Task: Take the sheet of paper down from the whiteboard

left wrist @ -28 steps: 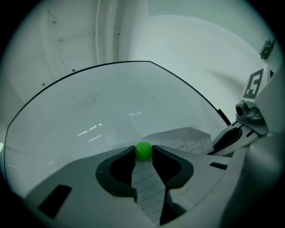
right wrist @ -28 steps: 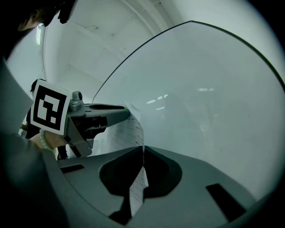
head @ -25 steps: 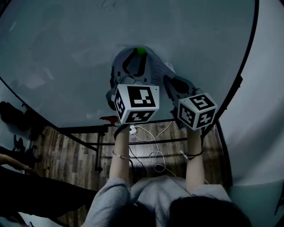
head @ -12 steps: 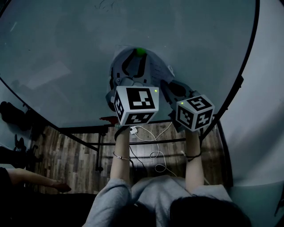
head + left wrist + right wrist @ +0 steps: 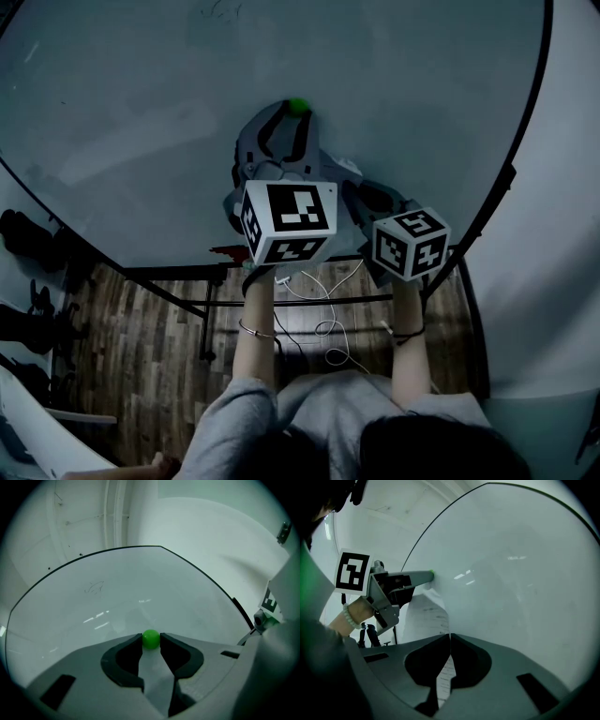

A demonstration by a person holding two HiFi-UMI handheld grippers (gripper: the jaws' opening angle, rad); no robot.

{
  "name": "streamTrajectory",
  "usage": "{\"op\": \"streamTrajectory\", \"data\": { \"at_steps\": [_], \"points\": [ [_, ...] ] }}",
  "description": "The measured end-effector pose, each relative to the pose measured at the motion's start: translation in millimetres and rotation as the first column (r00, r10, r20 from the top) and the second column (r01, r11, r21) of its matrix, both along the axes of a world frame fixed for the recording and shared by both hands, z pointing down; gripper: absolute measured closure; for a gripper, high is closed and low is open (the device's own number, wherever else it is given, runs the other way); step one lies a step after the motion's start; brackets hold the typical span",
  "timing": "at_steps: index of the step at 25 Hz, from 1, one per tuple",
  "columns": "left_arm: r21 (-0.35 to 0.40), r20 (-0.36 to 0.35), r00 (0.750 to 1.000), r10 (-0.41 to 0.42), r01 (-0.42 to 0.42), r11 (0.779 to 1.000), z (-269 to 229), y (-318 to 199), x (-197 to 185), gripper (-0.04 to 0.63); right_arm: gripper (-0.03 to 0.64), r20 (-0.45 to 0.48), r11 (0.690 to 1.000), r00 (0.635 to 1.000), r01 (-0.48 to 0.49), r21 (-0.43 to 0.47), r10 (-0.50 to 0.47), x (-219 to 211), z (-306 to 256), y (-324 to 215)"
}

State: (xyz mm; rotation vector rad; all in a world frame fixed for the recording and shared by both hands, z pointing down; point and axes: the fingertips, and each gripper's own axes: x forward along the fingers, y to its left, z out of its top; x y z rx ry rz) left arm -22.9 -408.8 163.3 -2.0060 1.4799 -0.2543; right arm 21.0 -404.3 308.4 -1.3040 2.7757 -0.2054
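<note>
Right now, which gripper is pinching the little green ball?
The left gripper: its jaws squeeze the green ball; the right gripper clamps the sheet of paper.

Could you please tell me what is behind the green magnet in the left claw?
The whiteboard, with the sheet of paper reaching up to the green magnet. The left claw grips the magnet, and the spot where it meets the board is covered.
</note>
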Motion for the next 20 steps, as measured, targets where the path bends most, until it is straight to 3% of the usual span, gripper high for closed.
{"op": "streamTrajectory", "data": {
  "at_steps": [20],
  "points": [
    [-0.003, -0.025, 1.0, 0.002, -0.002, 1.0, 0.2, -0.4, 0.2, 0.483, 0.617, 0.006, 1.0, 1.0, 0.011, 0.006, -0.011, 10.6, 1.1, 0.9]
  ]
}}
